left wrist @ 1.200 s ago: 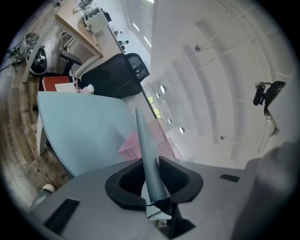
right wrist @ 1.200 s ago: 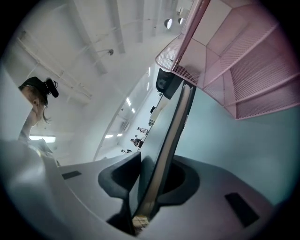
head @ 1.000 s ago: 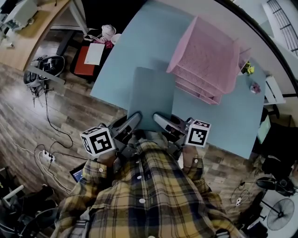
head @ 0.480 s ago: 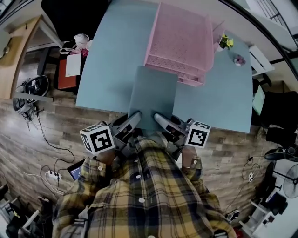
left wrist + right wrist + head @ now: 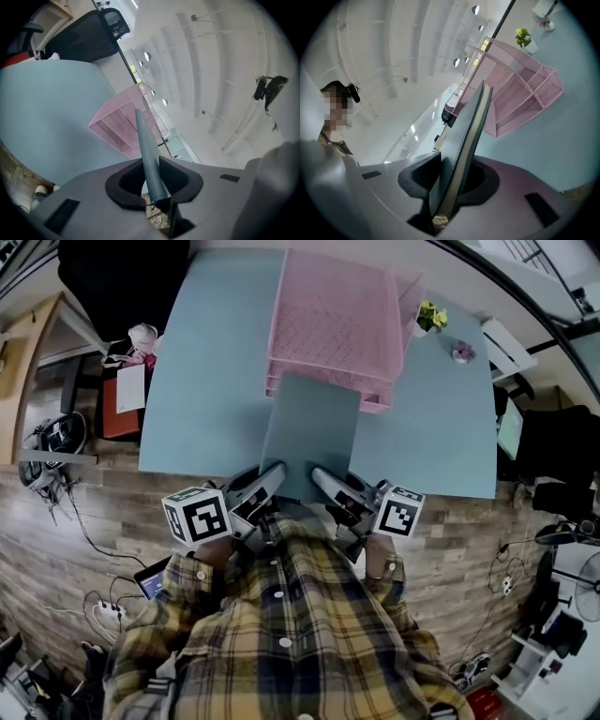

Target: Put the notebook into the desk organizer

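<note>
A thin grey-blue notebook (image 5: pixel 311 437) is held flat above the light blue table (image 5: pixel 206 381), its far edge reaching the front of the pink mesh desk organizer (image 5: pixel 337 324). My left gripper (image 5: pixel 265 482) is shut on the notebook's near left corner and my right gripper (image 5: pixel 323 482) on its near right corner. In the left gripper view the notebook (image 5: pixel 146 145) runs edge-on between the dark pads of the left gripper (image 5: pixel 152 180), with the organizer (image 5: pixel 123 126) beyond. In the right gripper view the notebook (image 5: pixel 471 131) stands pinched in the right gripper (image 5: pixel 450 180), pointing at the organizer (image 5: pixel 520 98).
A small pot of yellow flowers (image 5: pixel 429 317) and a tiny purple ornament (image 5: pixel 461 352) stand right of the organizer. A black chair (image 5: pixel 103 277) and a red box with paper (image 5: pixel 122 395) sit left of the table. Cables and a power strip (image 5: pixel 111 610) lie on the wooden floor.
The view has swung so the organizer now lies straight ahead. The notebook's far edge has come up to the organizer's front. Both grippers keep their hold.
</note>
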`<state>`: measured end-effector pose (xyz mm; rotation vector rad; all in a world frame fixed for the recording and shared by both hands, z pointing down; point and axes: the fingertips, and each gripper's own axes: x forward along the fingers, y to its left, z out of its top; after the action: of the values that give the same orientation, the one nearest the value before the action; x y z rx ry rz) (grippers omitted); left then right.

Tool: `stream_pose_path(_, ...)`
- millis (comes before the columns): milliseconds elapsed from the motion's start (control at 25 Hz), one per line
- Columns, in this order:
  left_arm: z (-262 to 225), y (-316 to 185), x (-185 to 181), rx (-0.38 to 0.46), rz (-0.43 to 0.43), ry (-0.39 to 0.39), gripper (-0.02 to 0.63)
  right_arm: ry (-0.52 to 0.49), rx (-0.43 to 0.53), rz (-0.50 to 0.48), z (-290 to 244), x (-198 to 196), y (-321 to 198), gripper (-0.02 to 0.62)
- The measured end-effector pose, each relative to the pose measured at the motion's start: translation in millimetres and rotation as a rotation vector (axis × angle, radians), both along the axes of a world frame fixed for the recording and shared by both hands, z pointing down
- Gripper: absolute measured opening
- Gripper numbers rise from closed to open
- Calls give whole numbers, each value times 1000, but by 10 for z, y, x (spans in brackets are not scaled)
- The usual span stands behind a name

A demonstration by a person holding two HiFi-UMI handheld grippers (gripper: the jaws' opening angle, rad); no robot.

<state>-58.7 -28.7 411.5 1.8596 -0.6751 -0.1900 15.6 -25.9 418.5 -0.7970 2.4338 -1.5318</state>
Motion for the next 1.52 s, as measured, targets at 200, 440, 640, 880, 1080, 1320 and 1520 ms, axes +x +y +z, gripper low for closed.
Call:
stream_pose_path(200,-2,-73,28,3,-3,5,87,5,5,-4,-3,28,-79,110)
stream_pose_path(440,31,-214,39,-6,-12,9,87,-3,6,-18,-5,19,-227,110)
stream_pose_path(640,75,-322,74,-17,-23,15,87,16,-9,-20,61,77,-342,110)
stream_pose_path(880,124,-395,80,-35,-35,19,88,5,-16,-28,84,66,-420,110)
stream_pose_path(1080,166,-427,91,-51,-47,23,87,-5,-27,-30,112,67,-453,110)
stream_pose_path(1320,280,-624,137,-72,-62,30,86,13,-50,-19,248,140,-653,110)
stream_pose_path(1520,339,-728,151,-80,-74,42,84,8,-57,-10,287,149,-759,110)
